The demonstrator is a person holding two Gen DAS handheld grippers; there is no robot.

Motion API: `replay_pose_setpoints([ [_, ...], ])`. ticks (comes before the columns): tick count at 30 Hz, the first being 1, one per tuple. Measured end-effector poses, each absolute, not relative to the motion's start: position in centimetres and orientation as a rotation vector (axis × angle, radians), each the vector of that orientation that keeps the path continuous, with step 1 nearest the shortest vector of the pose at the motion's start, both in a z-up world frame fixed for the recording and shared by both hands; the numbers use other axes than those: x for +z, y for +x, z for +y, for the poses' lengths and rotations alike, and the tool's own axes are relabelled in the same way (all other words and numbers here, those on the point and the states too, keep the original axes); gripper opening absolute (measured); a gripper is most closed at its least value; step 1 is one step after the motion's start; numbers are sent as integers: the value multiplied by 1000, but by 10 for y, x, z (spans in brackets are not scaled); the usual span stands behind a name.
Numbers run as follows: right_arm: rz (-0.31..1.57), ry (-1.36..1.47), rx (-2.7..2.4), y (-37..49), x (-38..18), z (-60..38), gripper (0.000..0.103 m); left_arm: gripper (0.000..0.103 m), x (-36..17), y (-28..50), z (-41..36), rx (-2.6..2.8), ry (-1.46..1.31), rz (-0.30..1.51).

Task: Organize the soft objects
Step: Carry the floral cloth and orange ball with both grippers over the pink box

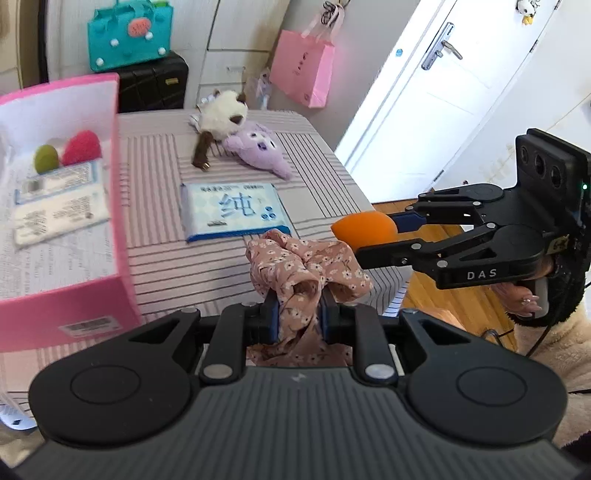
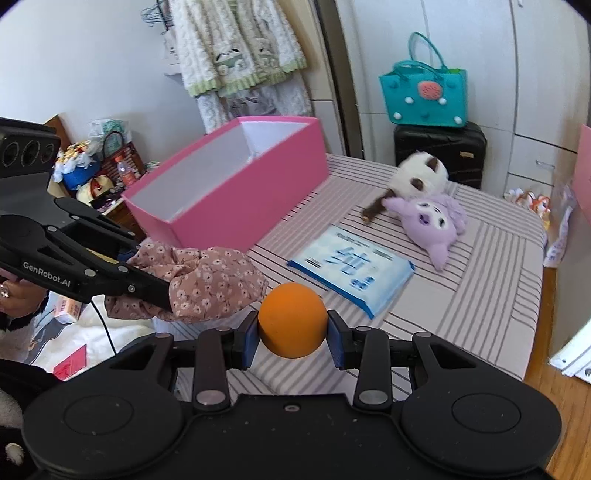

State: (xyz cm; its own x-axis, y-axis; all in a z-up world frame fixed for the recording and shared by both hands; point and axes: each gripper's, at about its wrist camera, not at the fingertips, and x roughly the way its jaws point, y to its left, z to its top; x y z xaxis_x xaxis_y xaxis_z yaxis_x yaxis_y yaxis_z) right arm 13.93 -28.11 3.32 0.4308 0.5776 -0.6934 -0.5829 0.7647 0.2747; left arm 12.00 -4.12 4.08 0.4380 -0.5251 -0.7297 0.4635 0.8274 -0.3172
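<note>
My left gripper (image 1: 300,314) is shut on a pink floral scrunchie (image 1: 308,260), held above the near part of the striped table (image 1: 155,225). My right gripper (image 2: 292,334) is shut on an orange sponge egg (image 2: 292,319); from the left wrist it shows at the right (image 1: 373,236) with the orange sponge egg (image 1: 364,229). The pink box (image 1: 123,206) at the left holds a green sponge (image 1: 46,158), a red sponge (image 1: 82,147) and a tissue pack (image 1: 59,201). A white plush (image 1: 221,114), a purple plush (image 1: 258,147) and a blue wipes pack (image 1: 234,210) lie on the table.
A teal bag (image 1: 129,35) sits on a black suitcase (image 1: 155,85) beyond the table. A pink paper bag (image 1: 303,70) hangs by the white door (image 1: 436,92). Wooden floor (image 1: 443,236) lies past the table's right edge. A person's hand (image 1: 524,299) grips the right handle.
</note>
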Motion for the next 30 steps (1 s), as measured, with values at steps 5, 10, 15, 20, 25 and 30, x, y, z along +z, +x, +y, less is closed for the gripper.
replay_pose_setpoints([
  [5,815,-47,770,131,53,-266,43,19,51,106,-28,-540,-46,856],
  [10,783,-67,814,129,67,-251,43,19,60,98,-18,-541,-31,837],
  [15,779,-90,859,129,80,-236,43,19,70,96,-2,-566,-75,886],
  [20,777,-101,906,131,92,-223,43,19,76,98,17,-537,-101,915],
  [25,779,-119,942,135,104,-207,43,19,91,96,43,-464,-84,876],
  [30,771,-152,965,144,114,-188,43,19,104,104,67,-384,-59,849],
])
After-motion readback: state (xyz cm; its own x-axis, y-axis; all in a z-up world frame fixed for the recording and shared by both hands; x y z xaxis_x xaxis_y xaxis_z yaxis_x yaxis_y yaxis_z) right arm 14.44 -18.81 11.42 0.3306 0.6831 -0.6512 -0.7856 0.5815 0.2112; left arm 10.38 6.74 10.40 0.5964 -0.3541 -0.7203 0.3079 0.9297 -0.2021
